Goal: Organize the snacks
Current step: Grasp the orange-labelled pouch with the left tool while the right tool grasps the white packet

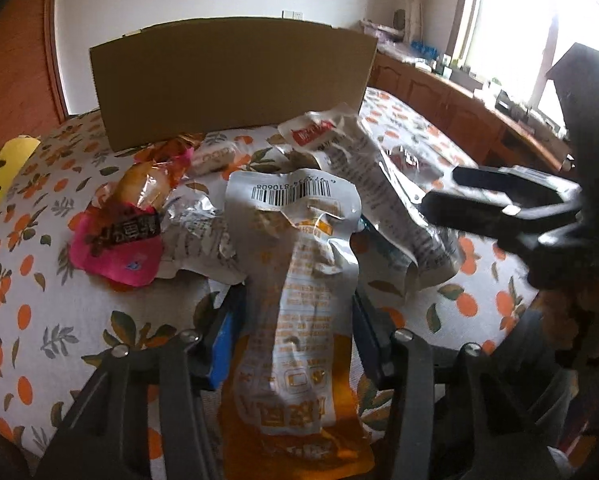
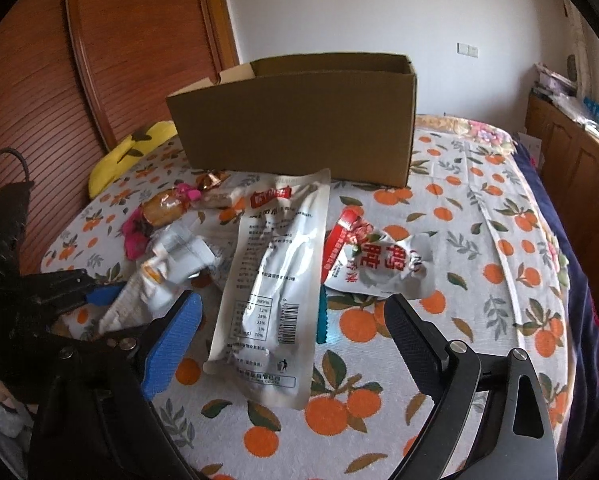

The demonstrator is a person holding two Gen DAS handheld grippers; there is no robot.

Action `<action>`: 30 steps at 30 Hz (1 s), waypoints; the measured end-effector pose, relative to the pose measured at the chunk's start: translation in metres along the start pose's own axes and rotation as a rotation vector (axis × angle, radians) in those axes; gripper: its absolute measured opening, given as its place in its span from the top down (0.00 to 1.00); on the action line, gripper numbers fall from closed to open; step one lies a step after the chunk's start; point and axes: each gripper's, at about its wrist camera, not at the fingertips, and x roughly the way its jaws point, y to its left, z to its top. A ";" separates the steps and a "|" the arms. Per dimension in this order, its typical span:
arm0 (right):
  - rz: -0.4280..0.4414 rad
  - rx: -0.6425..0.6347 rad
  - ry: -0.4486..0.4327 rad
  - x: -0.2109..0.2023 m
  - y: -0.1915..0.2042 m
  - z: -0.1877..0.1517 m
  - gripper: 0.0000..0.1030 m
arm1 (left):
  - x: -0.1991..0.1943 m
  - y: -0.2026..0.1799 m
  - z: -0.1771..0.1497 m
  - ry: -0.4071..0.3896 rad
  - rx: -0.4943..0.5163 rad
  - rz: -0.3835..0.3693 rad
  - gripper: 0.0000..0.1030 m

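Note:
My left gripper is shut on a silver and orange snack packet, its blue pads pressing both sides. My right gripper is open, its jaws standing either side of a long silver packet that lies flat on the bed. A red and white pouch lies to its right. A pink-wrapped bun and small wrapped snacks lie to the left. An open cardboard box stands behind the pile. The right gripper also shows in the left wrist view.
The bed has an orange-print sheet. A yellow pillow lies at the left by the wooden headboard. A wooden cabinet with clutter runs along the right under the window.

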 end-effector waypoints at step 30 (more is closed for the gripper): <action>-0.040 0.003 0.095 0.058 0.012 0.012 0.38 | -0.040 0.020 0.011 -0.142 -0.014 -0.010 0.51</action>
